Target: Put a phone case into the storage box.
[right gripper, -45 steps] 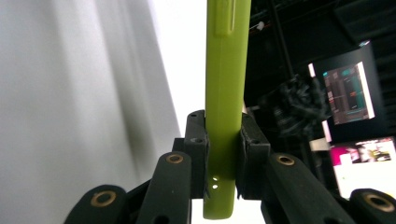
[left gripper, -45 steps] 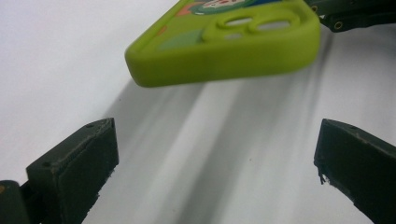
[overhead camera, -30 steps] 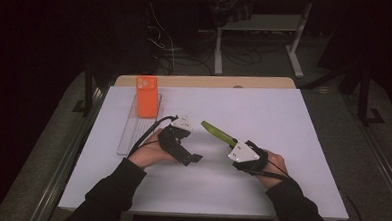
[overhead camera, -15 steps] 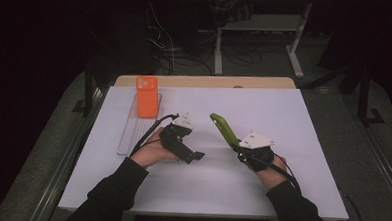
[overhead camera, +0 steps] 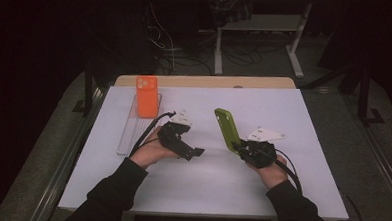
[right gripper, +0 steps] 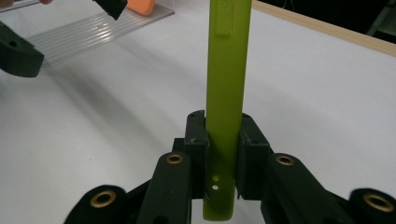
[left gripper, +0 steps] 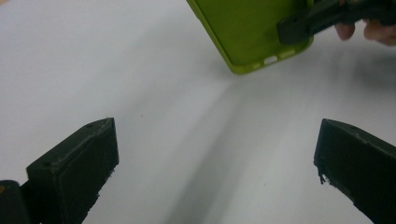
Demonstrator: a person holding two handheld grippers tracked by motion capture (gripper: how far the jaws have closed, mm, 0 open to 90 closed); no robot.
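A lime-green phone case (overhead camera: 226, 129) stands tilted on edge above the white table, pinched at its lower end by my right gripper (overhead camera: 238, 147), which is shut on it. In the right gripper view the case (right gripper: 229, 70) rises straight up between the two pads (right gripper: 196, 135). My left gripper (overhead camera: 194, 153) rests to the left of the case with its jaws wide open and nothing between them; its own view shows the case's lower corner (left gripper: 247, 32) ahead. An orange phone case (overhead camera: 146, 96) stands upright on a clear ridged rack (overhead camera: 130, 132) at the back left.
The white tabletop (overhead camera: 303, 120) ends in a wooden strip (overhead camera: 205, 82) at the far edge. Dark floor, cables and a stand's legs lie beyond it. The rack (right gripper: 93, 32) and the orange case (right gripper: 142, 5) lie beyond the green case in the right gripper view.
The right gripper has turned and lifted the green case from a low, flat slant to a steeper, near-upright tilt. The left hand and gripper have stayed where they were.
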